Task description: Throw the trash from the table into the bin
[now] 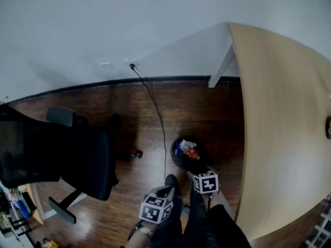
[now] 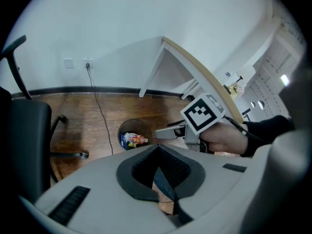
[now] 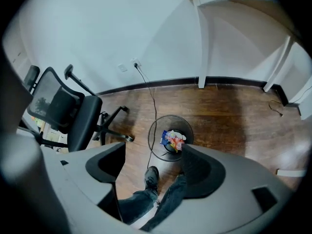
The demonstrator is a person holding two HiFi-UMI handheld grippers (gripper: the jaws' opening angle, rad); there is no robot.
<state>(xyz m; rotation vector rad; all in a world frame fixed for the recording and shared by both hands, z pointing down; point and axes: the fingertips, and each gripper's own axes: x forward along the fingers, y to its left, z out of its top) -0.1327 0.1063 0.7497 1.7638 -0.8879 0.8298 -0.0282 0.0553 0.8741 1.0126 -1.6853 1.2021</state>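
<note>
A round black wire bin point(image 1: 174, 154) stands on the wooden floor beside the table. Colourful wrappers point(image 1: 187, 150) lie inside it. My right gripper point(image 1: 192, 174) hangs just above and on the near side of the bin, open, with nothing between its jaws. In the right gripper view the bin point(image 3: 153, 130) and its trash point(image 3: 173, 140) show past the gripper point(image 3: 153, 160), with my legs and a shoe in the gap. My left gripper point(image 1: 166, 191) is to its left, with its jaws point(image 2: 158, 168) shut and nothing visible in them. From the left gripper view the right gripper point(image 2: 165, 133) sits beside the bin point(image 2: 122, 130).
The light wooden table point(image 1: 284, 128) fills the right side, its white leg point(image 1: 222, 66) by the wall. A black office chair point(image 1: 77, 164) stands at the left. A black cable point(image 1: 155, 112) runs from a wall socket across the floor past the bin. My shoe point(image 1: 170, 181) is near the bin.
</note>
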